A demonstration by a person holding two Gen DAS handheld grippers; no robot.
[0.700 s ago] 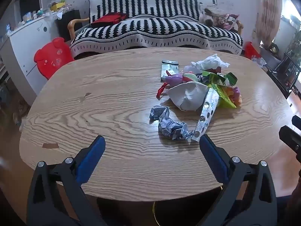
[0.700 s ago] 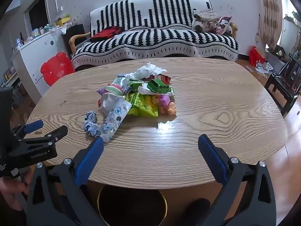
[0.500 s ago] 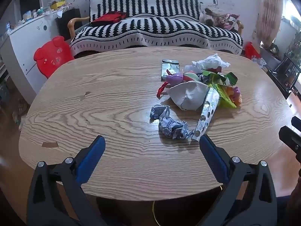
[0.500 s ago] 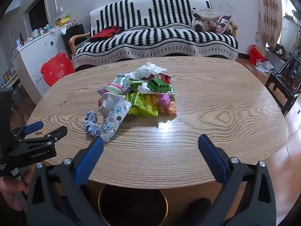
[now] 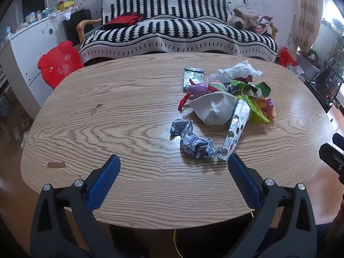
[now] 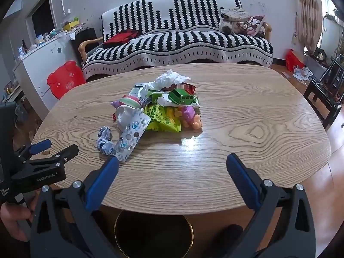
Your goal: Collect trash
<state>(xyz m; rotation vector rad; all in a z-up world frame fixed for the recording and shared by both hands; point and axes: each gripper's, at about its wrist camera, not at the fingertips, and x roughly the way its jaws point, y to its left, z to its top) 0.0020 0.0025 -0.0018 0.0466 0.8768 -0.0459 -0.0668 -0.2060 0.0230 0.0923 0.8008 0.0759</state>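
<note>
A heap of trash and toys lies on the oval wooden table (image 5: 120, 116) (image 6: 258, 116). It holds crumpled printed paper (image 5: 194, 143) (image 6: 105, 139), a blister pack (image 5: 236, 129) (image 6: 131, 136), a white bag (image 5: 215, 108), a green snack wrapper (image 6: 164, 119), white tissue (image 5: 239, 69) (image 6: 169, 78), a green toy bus (image 6: 181, 96) and a pink doll (image 6: 190, 118). My left gripper (image 5: 172, 161) hangs open over the near table edge, short of the crumpled paper. My right gripper (image 6: 172, 161) is open too, empty, nearer than the heap. Seen in the right wrist view, the left gripper (image 6: 46, 150) sits at the left edge.
A dark bin with a gold rim (image 6: 153, 232) stands on the floor under the near table edge. Behind the table is a black-and-white striped sofa (image 5: 176, 34), a red pig-shaped stool (image 5: 60, 64) and a white cabinet (image 5: 28, 43). A dark chair (image 6: 324, 90) stands at right.
</note>
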